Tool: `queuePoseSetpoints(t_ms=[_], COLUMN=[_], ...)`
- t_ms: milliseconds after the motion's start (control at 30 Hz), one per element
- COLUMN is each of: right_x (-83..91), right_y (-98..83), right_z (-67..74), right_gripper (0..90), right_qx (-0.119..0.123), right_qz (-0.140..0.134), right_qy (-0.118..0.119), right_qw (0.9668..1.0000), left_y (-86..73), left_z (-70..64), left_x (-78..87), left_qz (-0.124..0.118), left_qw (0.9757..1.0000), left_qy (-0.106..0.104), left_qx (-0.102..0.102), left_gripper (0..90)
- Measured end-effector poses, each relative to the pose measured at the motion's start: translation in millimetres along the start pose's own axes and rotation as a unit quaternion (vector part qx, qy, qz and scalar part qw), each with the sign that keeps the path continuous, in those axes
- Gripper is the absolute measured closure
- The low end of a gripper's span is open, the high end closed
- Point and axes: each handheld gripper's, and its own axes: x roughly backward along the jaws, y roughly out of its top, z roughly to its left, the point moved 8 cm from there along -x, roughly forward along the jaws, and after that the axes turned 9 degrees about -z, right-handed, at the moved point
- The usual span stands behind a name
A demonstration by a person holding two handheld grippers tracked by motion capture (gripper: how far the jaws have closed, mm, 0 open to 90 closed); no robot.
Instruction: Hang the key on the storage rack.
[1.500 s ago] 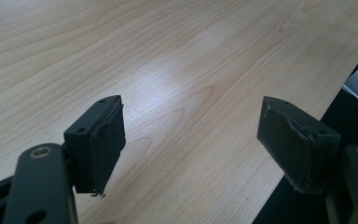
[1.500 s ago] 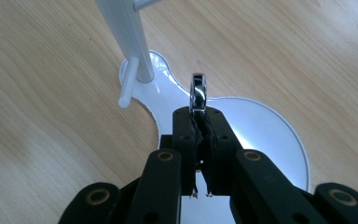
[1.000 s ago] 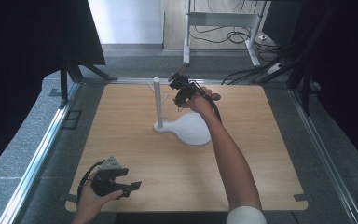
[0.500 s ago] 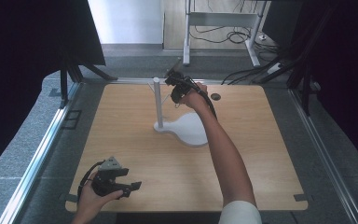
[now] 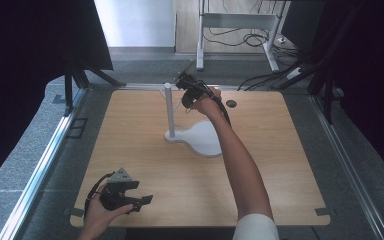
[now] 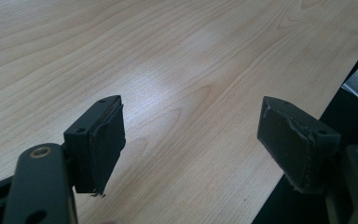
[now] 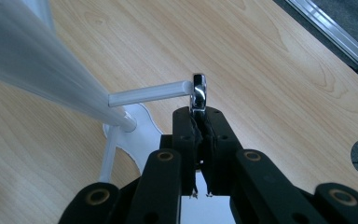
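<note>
- Tabletop [image 5: 280, 165]: one, light wood grain, rectangular, with one round cable hole [image 5: 231, 104] near its far edge at about 1 o'clock from the centre.
- White stand [image 5: 200, 140]: one, a flat rounded base lying just beyond the centre of the tabletop, with one upright white pole [image 5: 168, 107] rising from the base's 9 o'clock end.
- Peg [image 7: 149, 93]: one thin white horizontal rod sticking out from the pole near its top, seen close in the right gripper view; its free end sits right at the metal ring, though actual contact cannot be judged.
- Metal ring [image 7: 199, 93]: one, small, shiny, chrome-coloured, standing on edge above the right gripper's jaw tips, at the tip of the peg and high above the tabletop.
- Right gripper [image 7: 198, 122]: one, black, jaws pressed together and pinching the lower edge of the metal ring; in the high view it sits at 12 o'clock on the tabletop, beside the top of the pole, at the end of an outstretched bare forearm [image 5: 240, 165].
- Left gripper [image 6: 191, 135]: one, black, jaws spread wide with nothing between the pads, bare wood beneath; in the high view it rests in a hand at about 7 o'clock, near the tabletop's near edge, well apart from the stand.
- Cables: one trailing from each gripper, two in all.
</note>
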Motion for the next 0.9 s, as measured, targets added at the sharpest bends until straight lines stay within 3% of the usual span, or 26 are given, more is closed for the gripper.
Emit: queuePoseSetpoints(t_ms=[733,900], right_x=[0.1,-0.6], right_y=[2.2,-1.1], right_z=[12.9,21.8], right_gripper=[84.4,77.2], right_qx=[0.014,0.019], right_qz=[0.0,-0.003], right_qy=[0.006,0.015], right_qw=[0.9999,0.9997], left_y=[-0.7,-0.9], left_z=[-0.7,-1.3], left_x=[-1.8,-2.8], left_qz=[0.003,0.004], left_qw=[1.0,1.0], left_qy=[-0.001,0.0], left_qx=[-0.001,-0.002], left_gripper=[23.7,23.7])
